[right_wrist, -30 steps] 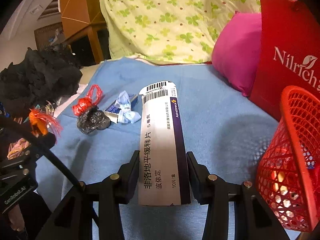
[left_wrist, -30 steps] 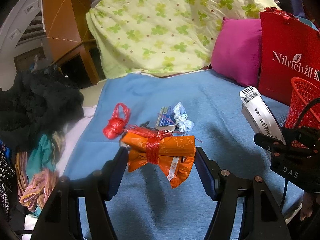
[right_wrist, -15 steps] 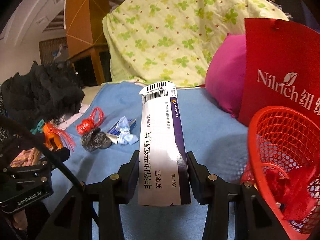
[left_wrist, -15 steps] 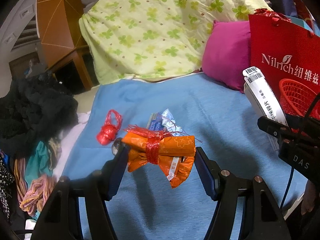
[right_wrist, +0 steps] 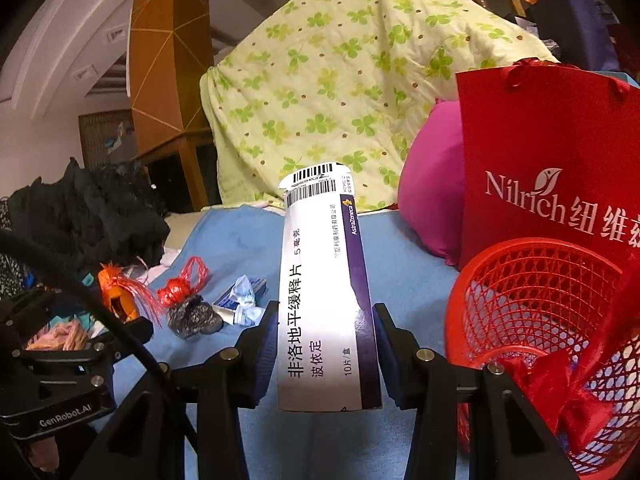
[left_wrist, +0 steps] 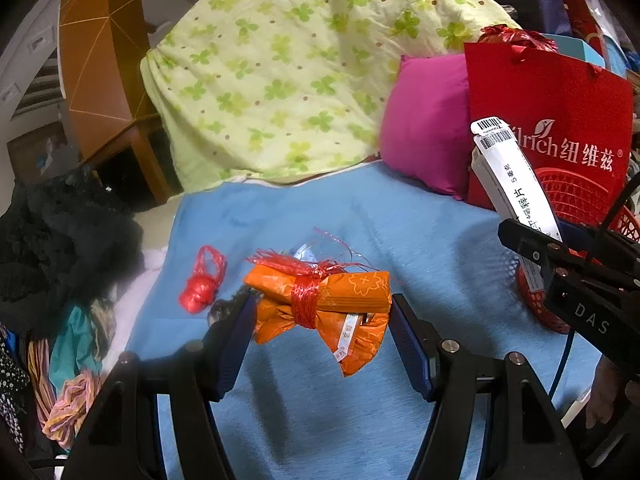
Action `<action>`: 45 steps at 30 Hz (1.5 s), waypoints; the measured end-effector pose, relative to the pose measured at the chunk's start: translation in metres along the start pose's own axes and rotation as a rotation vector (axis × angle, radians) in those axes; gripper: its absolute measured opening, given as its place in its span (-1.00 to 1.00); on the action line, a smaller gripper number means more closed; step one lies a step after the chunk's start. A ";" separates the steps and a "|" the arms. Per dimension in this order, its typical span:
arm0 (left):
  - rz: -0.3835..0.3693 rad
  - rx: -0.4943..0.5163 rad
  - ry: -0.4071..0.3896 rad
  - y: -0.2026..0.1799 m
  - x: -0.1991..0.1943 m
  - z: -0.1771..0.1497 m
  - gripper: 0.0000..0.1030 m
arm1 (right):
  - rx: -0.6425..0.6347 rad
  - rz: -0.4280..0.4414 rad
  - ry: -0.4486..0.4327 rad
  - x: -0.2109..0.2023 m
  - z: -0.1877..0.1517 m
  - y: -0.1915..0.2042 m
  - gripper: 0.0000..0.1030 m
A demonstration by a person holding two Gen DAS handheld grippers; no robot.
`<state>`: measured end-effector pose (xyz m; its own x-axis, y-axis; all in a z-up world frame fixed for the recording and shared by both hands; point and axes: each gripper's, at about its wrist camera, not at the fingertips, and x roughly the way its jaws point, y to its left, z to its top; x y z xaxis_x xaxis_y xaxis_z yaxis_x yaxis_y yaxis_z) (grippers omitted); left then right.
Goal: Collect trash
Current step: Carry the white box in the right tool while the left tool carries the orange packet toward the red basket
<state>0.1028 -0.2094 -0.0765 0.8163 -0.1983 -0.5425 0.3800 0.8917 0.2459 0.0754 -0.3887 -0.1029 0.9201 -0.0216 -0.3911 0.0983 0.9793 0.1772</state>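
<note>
My left gripper (left_wrist: 320,320) is shut on an orange wrapper bundle (left_wrist: 324,300) tied with red string, held above the blue bedsheet (left_wrist: 360,220). My right gripper (right_wrist: 324,340) is shut on a long white and purple medicine box (right_wrist: 324,300), held upright just left of the red mesh basket (right_wrist: 540,280). The box (left_wrist: 516,176) and basket (left_wrist: 576,184) also show at the right of the left wrist view. On the sheet lie a red knotted plastic bag (right_wrist: 180,284), a dark crumpled lump (right_wrist: 192,316) and a blue-white wrapper (right_wrist: 244,300).
A red Nilrich paper bag (right_wrist: 552,168) stands behind the basket, next to a magenta pillow (right_wrist: 428,208). A green clover quilt (right_wrist: 340,80) is piled at the back. Dark clothes (right_wrist: 80,216) lie heaped at the left, beside a wooden cabinet (right_wrist: 168,60).
Both grippers have risen and moved right toward the red basket, each still holding its item. The basket now looms larger in the right wrist view.
</note>
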 end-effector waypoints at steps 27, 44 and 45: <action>-0.063 0.057 -0.009 -0.035 -0.002 0.017 0.34 | 0.092 -0.045 -0.089 -0.028 0.006 -0.036 -0.08; -0.097 0.101 -0.029 -0.064 -0.011 0.028 0.34 | 0.150 -0.085 -0.121 -0.048 0.003 -0.064 -0.08; -0.102 0.102 -0.029 -0.066 -0.011 0.029 0.34 | 0.154 -0.088 -0.123 -0.050 0.002 -0.067 -0.08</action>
<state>0.0812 -0.2776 -0.0637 0.7826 -0.2989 -0.5460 0.5030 0.8204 0.2719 0.0235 -0.4537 -0.0935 0.9438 -0.1397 -0.2997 0.2287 0.9303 0.2868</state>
